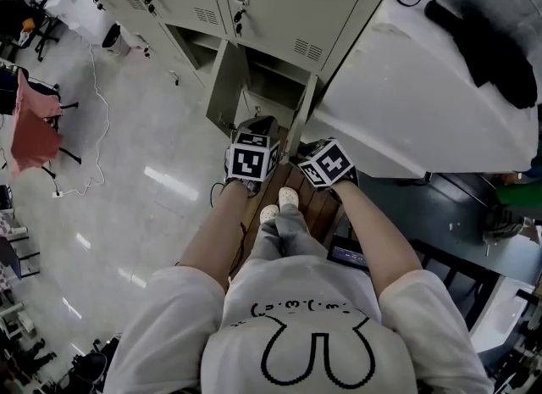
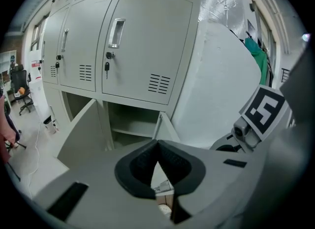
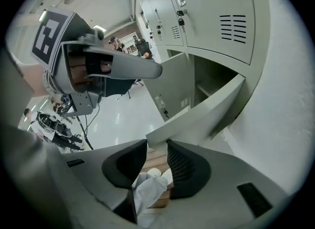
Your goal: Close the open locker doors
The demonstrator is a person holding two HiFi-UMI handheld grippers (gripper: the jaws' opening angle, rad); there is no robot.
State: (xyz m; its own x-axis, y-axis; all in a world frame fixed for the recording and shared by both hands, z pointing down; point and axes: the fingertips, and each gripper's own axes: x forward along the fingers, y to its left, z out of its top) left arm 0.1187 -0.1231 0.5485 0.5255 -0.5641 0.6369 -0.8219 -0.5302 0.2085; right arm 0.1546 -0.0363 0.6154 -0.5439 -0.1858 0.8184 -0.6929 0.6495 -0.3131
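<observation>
Fingers [image 2: 139, 166] on the left gripper [image 2: 157, 143] are tip to tip with nothing between them. It's held out in front of the lockers [image 2: 147, 41], touching neither door.

Right gripper [image 3: 153, 144]: fingers apart, one each side of the free edge of the right door [image 3: 206, 112]. Looks pinched on that edge, though I can't confirm real clamping force from here.

Task status, as I read it:
- Upper row of lockers is all shut with keys in, nothing to do there.
- Bottom row has two doors standing wide open. The left door [image 2: 81, 132] is swung out toward the floor side and the right door is swung out next to the white-covered bulk [image 1: 423, 104].
- Both compartments behind them are exposed, shelves visible, and seem empty.
- So zero doors are closed so far. The right door is the one in hand and the left is untouched.

Person is standing on a wooden bench [image 1: 315, 204] right in front, so both doors are within reach.

Remaining: swing the right door shut, then the left.
</observation>
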